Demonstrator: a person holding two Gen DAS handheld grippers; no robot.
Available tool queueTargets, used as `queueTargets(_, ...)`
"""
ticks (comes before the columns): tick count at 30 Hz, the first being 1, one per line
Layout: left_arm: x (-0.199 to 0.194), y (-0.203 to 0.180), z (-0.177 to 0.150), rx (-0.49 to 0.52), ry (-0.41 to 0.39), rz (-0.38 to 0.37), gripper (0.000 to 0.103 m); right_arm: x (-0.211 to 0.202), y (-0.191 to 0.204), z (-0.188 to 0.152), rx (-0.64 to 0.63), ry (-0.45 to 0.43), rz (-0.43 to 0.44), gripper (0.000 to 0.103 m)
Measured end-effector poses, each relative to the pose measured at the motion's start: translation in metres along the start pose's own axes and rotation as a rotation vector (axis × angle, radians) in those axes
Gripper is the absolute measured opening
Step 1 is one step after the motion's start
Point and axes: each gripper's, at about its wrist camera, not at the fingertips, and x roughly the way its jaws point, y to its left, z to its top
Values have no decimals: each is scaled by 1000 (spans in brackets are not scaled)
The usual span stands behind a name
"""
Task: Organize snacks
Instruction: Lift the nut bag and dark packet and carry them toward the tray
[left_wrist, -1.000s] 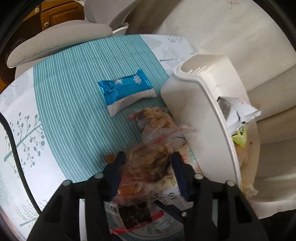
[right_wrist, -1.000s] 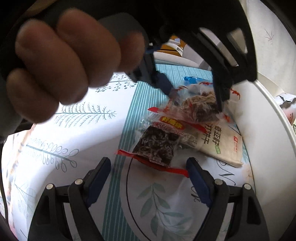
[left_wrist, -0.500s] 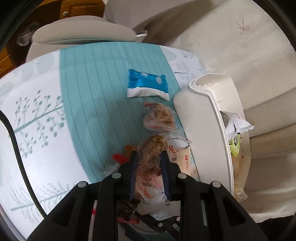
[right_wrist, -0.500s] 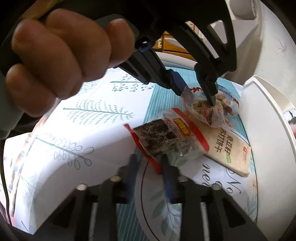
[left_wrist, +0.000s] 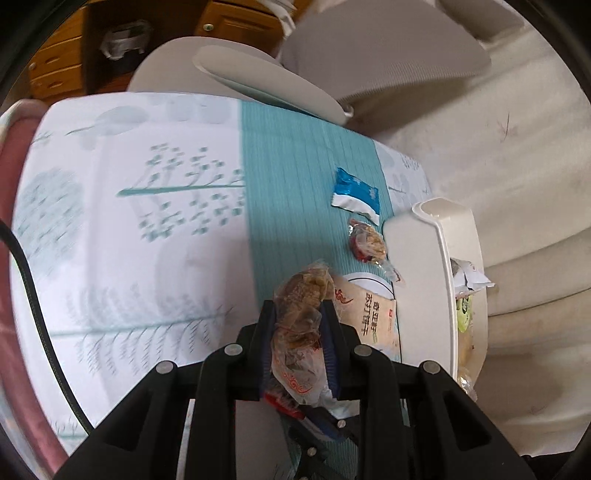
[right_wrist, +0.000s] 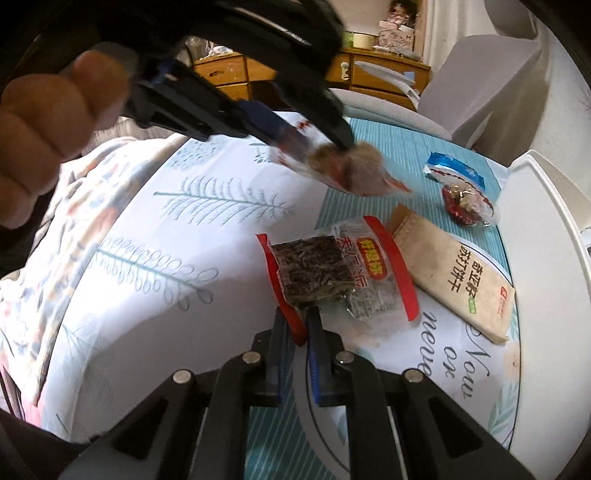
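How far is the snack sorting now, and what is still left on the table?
Done: several packets already sit in the white bin.
In hand: the left gripper is shut on a clear snack bag; the right gripper pinches the red-edged seaweed pack.
Left: the cracker pack, the small candy bag and the blue wrapper lie on the cloth beside the bin.

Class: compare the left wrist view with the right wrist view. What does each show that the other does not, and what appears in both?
Only the left wrist view shows the inside of the white basket, with packets already in it. Only the right wrist view shows the right gripper shut on the red-edged dark snack packet, and the person's hand. Both show the left gripper holding the clear brown snack bag, the beige cracker packet and the blue packet.
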Motion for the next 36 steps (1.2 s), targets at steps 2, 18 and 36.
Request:
queueTargets(2,-12,9,-9,-14,-20,3,21,-2,3,-2,-6,3,3,9)
queueTargets(18,-82,59,-84,-141,-124,21,19,-55,34,-21,49,-39,53,6)
queueTargets(36,-144,37,-141,-127,-186,-41,19,-149,28,-24,138,-164,84,6)
